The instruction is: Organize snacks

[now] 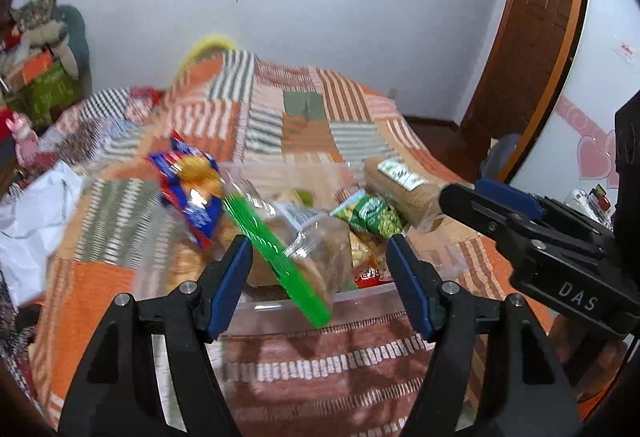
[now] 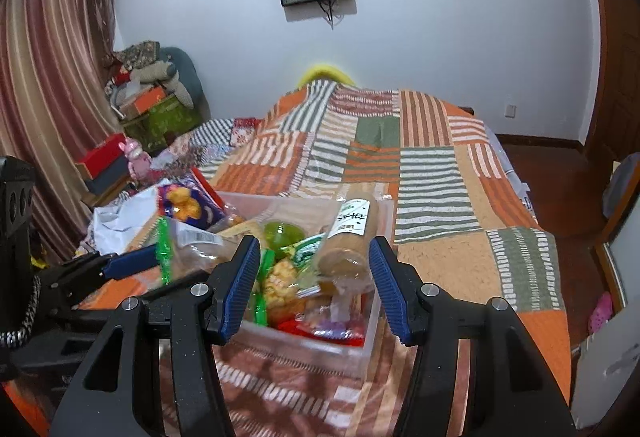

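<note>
A clear plastic bin (image 2: 372,321) sat on the patchwork bedspread (image 2: 436,173) in the lower middle of both views, crowded with snacks. In the right wrist view the right gripper (image 2: 314,281) hovered over the bin's near side with its blue-padded jaws apart; packets lay in the gap behind them, but the pads pressed on none of them. Between those jaws stood a tall tan biscuit roll (image 2: 346,241) with a white label, tilted and leaning toward the upper right of the bin. Just left of it were a green round cup (image 2: 282,233) and a yellow puffed-snack bag (image 2: 280,285), and red packets (image 2: 320,331) lay at the bottom near the front wall.

In the left wrist view the left gripper (image 1: 320,279) also had its jaws apart over the near rim of the bin (image 1: 360,299). A clear bread bag with a green seal strip (image 1: 276,257) lay slanted in the gap, the strip running from centre down toward the lower middle; whether either pad touched it was not clear. A blue and red cookie packet (image 1: 190,185), blurred, stood tilted at the bin's left edge. A green pea-snack bag (image 1: 374,215) lay to the right of centre, with the tan roll (image 1: 404,189) beyond it. The right gripper's black body (image 1: 532,233) entered from the right edge.

A white crumpled bag (image 1: 36,213) lay on the bedspread at left.
</note>
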`<state>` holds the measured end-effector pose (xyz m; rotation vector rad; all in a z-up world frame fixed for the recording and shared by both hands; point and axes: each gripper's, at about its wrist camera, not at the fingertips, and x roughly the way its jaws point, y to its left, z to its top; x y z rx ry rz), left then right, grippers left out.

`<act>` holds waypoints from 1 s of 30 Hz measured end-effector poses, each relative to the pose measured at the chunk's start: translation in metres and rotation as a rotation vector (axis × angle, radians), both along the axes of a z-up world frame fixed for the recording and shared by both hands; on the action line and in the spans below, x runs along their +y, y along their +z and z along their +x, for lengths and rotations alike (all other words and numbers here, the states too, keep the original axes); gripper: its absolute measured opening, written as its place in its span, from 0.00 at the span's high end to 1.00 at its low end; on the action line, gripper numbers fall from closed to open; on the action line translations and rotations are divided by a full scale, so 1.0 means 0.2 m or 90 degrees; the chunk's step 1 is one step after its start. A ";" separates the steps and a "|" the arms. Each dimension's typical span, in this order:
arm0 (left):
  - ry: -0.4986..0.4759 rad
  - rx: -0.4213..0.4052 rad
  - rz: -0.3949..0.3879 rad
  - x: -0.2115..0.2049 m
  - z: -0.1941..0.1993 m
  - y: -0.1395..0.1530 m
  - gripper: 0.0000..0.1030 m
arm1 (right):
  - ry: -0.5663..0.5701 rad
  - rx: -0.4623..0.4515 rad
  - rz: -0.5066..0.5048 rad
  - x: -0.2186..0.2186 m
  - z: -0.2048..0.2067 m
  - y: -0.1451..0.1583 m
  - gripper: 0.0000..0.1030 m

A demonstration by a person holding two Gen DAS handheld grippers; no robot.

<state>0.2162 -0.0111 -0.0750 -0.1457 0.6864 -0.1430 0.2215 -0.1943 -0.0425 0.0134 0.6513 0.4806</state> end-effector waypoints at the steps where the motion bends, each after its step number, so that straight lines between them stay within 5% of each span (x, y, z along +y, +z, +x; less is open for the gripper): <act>1: 0.002 -0.012 0.002 0.01 -0.03 0.03 0.33 | 0.003 -0.008 0.006 -0.01 -0.03 0.03 0.49; 14: 0.016 -0.142 0.020 0.11 -0.44 0.40 0.32 | 0.019 -0.129 0.061 -0.05 -0.42 0.35 0.40; 21: 0.026 -0.215 0.055 0.09 -0.67 0.50 0.31 | 0.034 -0.159 0.077 -0.03 -0.55 0.38 0.38; 30: 0.047 -0.270 0.073 0.09 -0.88 0.54 0.18 | 0.020 -0.201 0.072 -0.01 -0.66 0.38 0.27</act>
